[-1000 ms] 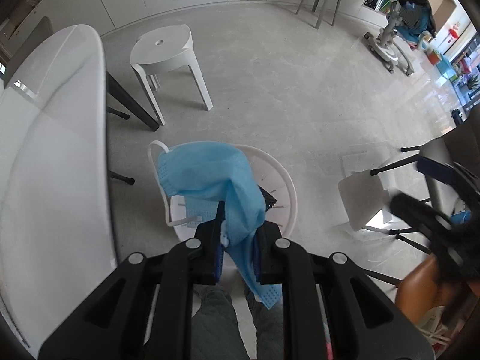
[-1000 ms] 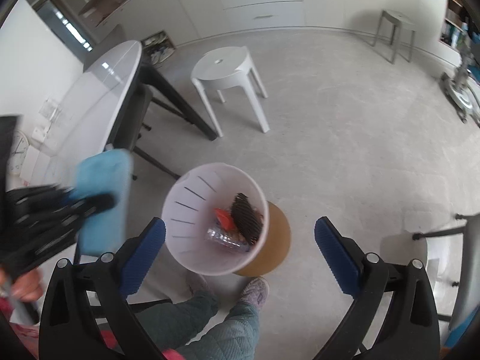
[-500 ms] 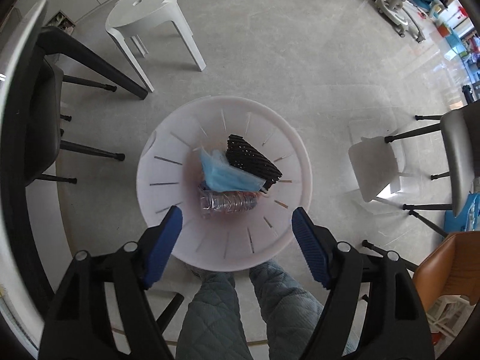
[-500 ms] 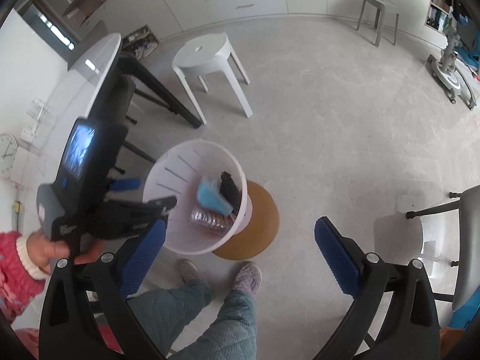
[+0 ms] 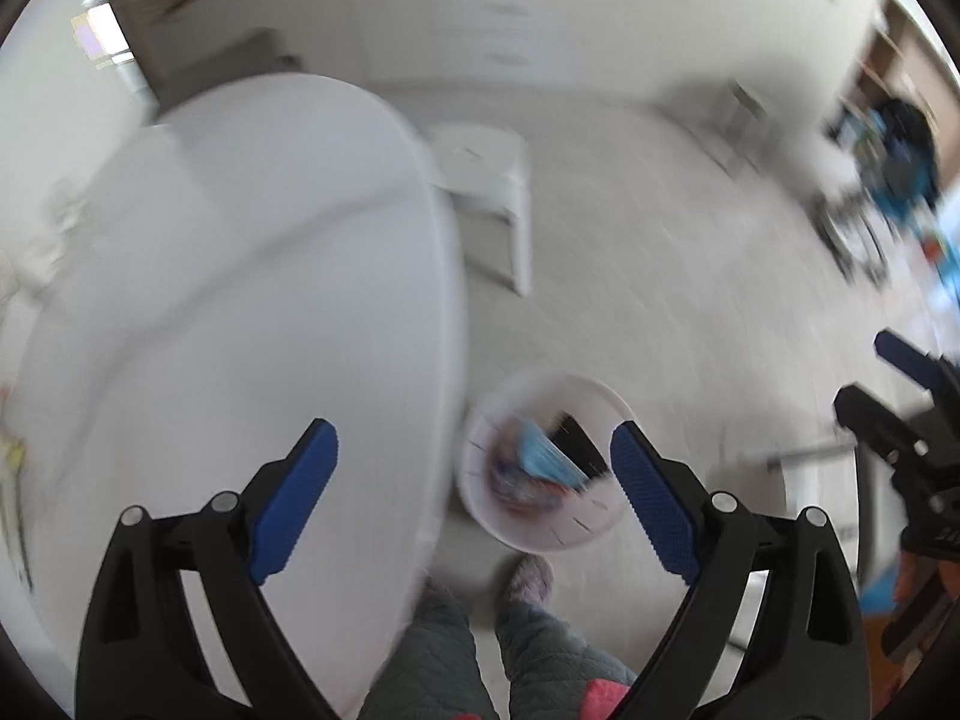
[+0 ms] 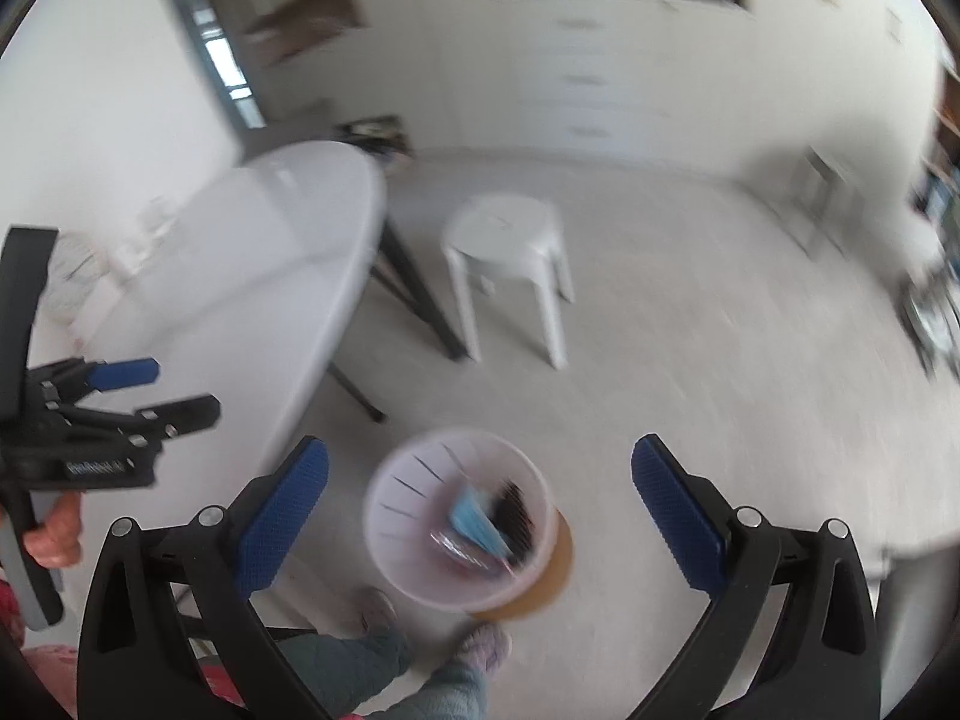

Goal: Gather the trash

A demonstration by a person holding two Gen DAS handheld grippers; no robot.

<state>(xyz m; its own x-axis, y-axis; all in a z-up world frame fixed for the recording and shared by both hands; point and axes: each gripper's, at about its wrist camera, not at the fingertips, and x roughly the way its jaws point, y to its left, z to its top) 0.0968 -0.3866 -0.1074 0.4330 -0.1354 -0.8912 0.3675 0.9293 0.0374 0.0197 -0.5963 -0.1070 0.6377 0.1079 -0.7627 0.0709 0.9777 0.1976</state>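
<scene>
Right wrist: left hand-held gripper point(image 6: 153, 390) label blurred, unreadable.

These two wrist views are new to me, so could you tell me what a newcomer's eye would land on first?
The eye goes first to the white bin on the floor by the person's feet, with a blue face mask lying inside among darker trash. Next come the blue-padded fingers of the left gripper and right gripper, both spread wide and empty. The big white table fills the left, with a white stool beyond it.
</scene>
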